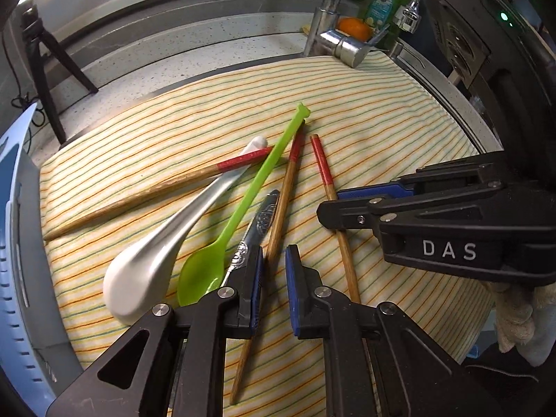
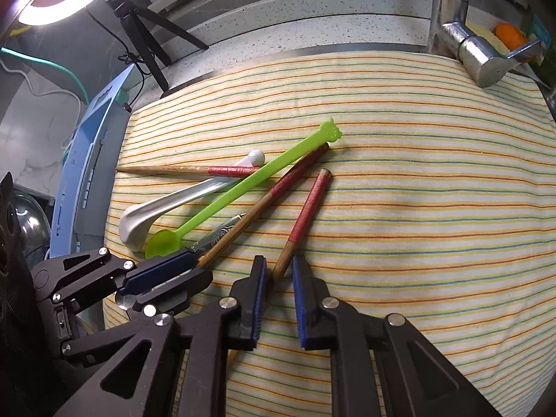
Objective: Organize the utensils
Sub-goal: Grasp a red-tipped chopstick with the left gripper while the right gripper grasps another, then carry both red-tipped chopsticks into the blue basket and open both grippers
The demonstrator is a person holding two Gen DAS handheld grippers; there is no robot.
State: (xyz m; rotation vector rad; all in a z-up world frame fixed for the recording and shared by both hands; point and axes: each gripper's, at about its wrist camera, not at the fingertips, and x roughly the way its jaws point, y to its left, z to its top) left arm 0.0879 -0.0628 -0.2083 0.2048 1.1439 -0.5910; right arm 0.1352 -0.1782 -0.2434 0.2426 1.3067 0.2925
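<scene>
A striped cloth (image 1: 365, 111) covers the work surface and carries all utensils; a light-blue rack (image 1: 14, 243) stands at its 9 o'clock edge, and a chrome faucet (image 1: 333, 31) rises at 12 o'clock. The left gripper (image 1: 272, 279), at 6 o'clock in the left wrist view, has its jaws partly open and straddling the middle chopstick (image 1: 278, 229), whose shaft lies against the left pad; a firm grip cannot be confirmed. The right gripper (image 2: 279, 297), at 6 o'clock in the right wrist view, is likewise partly open, with the right-hand chopstick (image 2: 305, 215) passing between its pads without visible clamping. The white ceramic soup spoon (image 1: 156, 246) lies bowl-down at 8 o'clock of the pile. A third chopstick (image 1: 149, 191) lies across its handle. The green plastic spoon (image 1: 243, 208) runs diagonally over that chopstick's red end. A small metal utensil (image 1: 260, 222), type indeterminate, lies between the green spoon and the middle chopstick.
</scene>
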